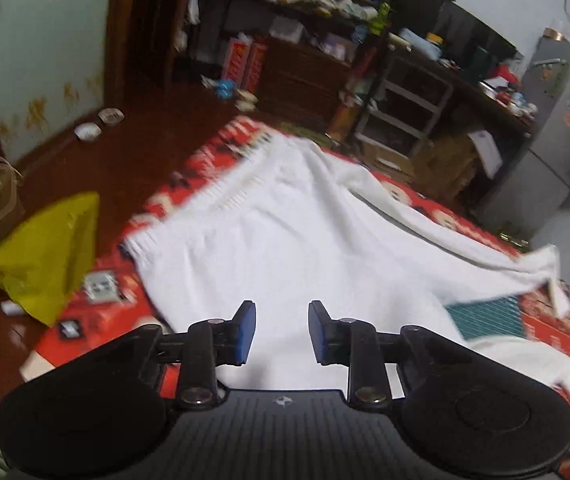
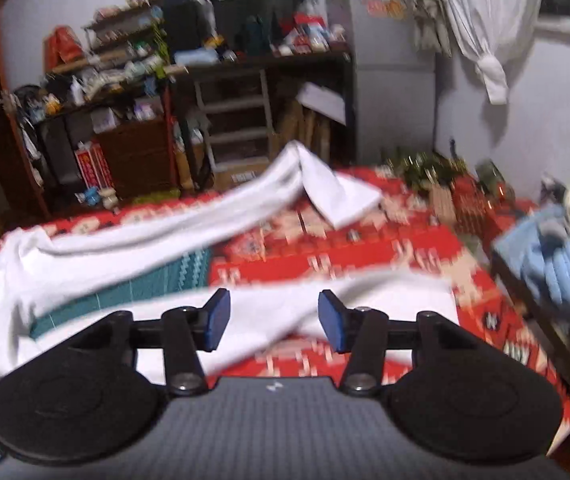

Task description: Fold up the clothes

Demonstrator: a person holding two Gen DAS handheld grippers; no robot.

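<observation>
A: Left gripper (image 1: pixel 278 330) up over the cloth, its blue-padded fingers (image 1: pixel 244 332) spread wide, nothing between them.

B: And right beyond those fingers, the white knit trousers (image 1: pixel 285 232) lie spread out on the red patterned blanket (image 1: pixel 213 160), ribbed waistband ahead and to the left of the fingers.

A: One leg runs off ahead to the right of the fingers. A yellow plastic bag (image 1: pixel 45 248) sits well off to the left on the dark red floor (image 1: pixel 125 160).

B: Over to the right gripper (image 2: pixel 274 322): fingers parted here too, gripping nothing, blue pads (image 2: pixel 218 320) facing each other.

A: Just past the tips lies one white trouser leg (image 2: pixel 385 300), flat on the blanket, its cuff to the right of the fingers.

B: The other leg (image 2: pixel 205 216) stretches farther ahead, and its end is bent up in a peak and folded back. A teal band (image 2: pixel 157 280) of the blanket shows between the two legs, left of the fingers.

A: Far right of the fingers, a light blue knitted bundle (image 2: pixel 557 268). Picture's blurry, so no finer detail.
</observation>
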